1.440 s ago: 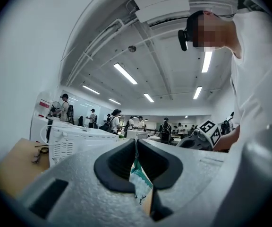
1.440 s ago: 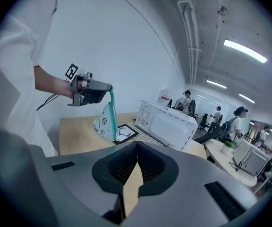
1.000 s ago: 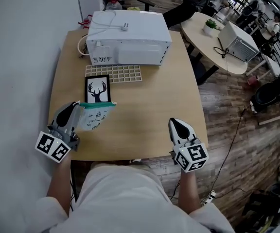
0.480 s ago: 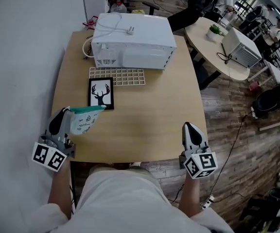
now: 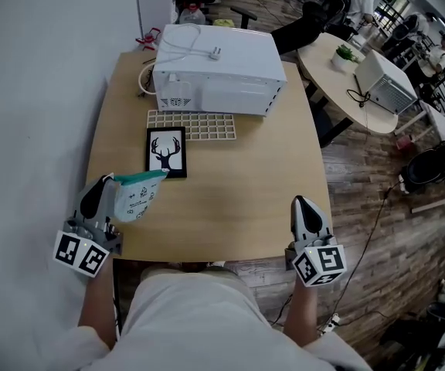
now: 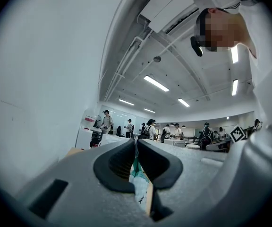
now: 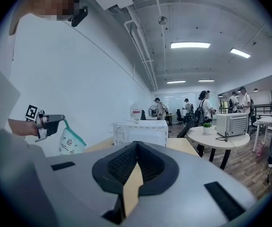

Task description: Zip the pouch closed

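The pouch [image 5: 135,195] is white with small prints and a teal zip strip along its top. It hangs over the table's front left corner, and my left gripper [image 5: 104,182] is shut on its left end. In the left gripper view the teal edge of the pouch [image 6: 139,181] is pinched between the closed pads of the left gripper [image 6: 135,144]. My right gripper [image 5: 300,202] hovers over the table's front right edge, shut, with nothing in it. From the right gripper view, past the right gripper [image 7: 136,148], the pouch [image 7: 70,142] dangles from the left gripper [image 7: 55,120].
On the wooden table [image 5: 238,199] lie a framed deer picture [image 5: 166,151] and a beige grid tray [image 5: 191,124], with a white microwave [image 5: 219,68] behind them. A wall runs along the left. A round table [image 5: 338,76] with another appliance stands at the right.
My left gripper has carried the pouch away from the deer picture toward the front left corner. The right gripper has drawn back a little toward the front right edge.
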